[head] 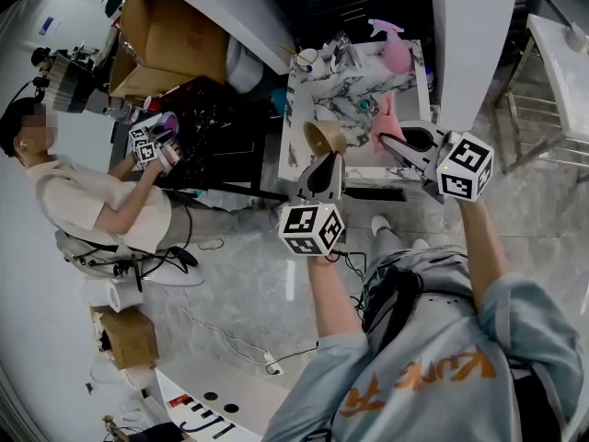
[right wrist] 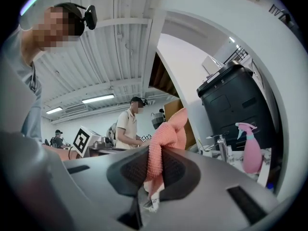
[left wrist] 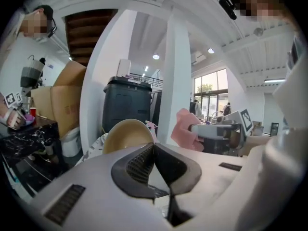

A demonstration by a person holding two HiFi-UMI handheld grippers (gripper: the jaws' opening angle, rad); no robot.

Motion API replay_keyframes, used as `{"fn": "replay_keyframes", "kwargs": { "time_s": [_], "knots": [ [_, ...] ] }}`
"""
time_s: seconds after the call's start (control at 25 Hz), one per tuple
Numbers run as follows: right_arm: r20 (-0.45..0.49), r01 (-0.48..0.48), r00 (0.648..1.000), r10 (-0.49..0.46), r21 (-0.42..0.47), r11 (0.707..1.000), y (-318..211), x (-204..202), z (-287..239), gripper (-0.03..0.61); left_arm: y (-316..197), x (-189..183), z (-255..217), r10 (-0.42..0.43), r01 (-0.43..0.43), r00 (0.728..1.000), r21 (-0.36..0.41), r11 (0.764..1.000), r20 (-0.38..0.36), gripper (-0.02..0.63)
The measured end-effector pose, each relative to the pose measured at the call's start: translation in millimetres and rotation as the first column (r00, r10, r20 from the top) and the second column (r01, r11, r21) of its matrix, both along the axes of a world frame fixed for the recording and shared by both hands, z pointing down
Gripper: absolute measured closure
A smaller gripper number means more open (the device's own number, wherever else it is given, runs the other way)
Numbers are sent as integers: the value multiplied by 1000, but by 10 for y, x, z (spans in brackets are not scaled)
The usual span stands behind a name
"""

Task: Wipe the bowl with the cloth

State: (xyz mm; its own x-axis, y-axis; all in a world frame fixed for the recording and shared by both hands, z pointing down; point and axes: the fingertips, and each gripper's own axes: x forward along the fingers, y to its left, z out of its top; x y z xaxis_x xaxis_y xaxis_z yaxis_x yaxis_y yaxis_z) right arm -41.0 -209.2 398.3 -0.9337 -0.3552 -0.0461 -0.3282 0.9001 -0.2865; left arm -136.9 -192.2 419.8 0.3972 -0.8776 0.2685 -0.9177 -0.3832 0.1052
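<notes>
Left tool (head: 325, 159) is pinched almost closed on the rim of the bowl (head: 325, 136), which is tipped on edge just past the tips, above the marble counter (head: 342, 99). Right tool (right wrist: 154, 150) is clamped on the pink cloth (right wrist: 167, 137), bunched between the pads and poking out beyond them. The 2 sit side by side: cloth near the bowl's right, not touching.

Pillar (head: 474, 44) flanks table (head: 304, 109); spray bottle (head: 396, 49) beyond bowl (head: 327, 136).
</notes>
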Motion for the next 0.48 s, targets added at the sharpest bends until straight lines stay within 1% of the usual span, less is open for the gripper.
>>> {"fn": "replay_keyframes", "kwargs": {
  "time_s": [0.16, 0.28, 0.4, 0.48],
  "knots": [
    [-26, -47, 999, 47, 6, 999, -55, 3, 4, 529, -45, -144, -13, -104, 104, 994, 3, 995, 35, 584],
    [-44, -150, 988, 150, 11, 989, -175, 77, 6, 529, -77, -292, -55, -204, 204, 978, 14, 979, 30, 584],
    [-33, -270, 962, 269, 1, 963, -310, 219, -31, 529, -81, -499, -87, -331, 331, 944, 20, 943, 1, 584],
    [-44, -309, 950, 310, 21, 951, -350, 287, -60, 529, -62, -622, -80, -412, 412, 911, 21, 911, -9, 584]
  ]
}}
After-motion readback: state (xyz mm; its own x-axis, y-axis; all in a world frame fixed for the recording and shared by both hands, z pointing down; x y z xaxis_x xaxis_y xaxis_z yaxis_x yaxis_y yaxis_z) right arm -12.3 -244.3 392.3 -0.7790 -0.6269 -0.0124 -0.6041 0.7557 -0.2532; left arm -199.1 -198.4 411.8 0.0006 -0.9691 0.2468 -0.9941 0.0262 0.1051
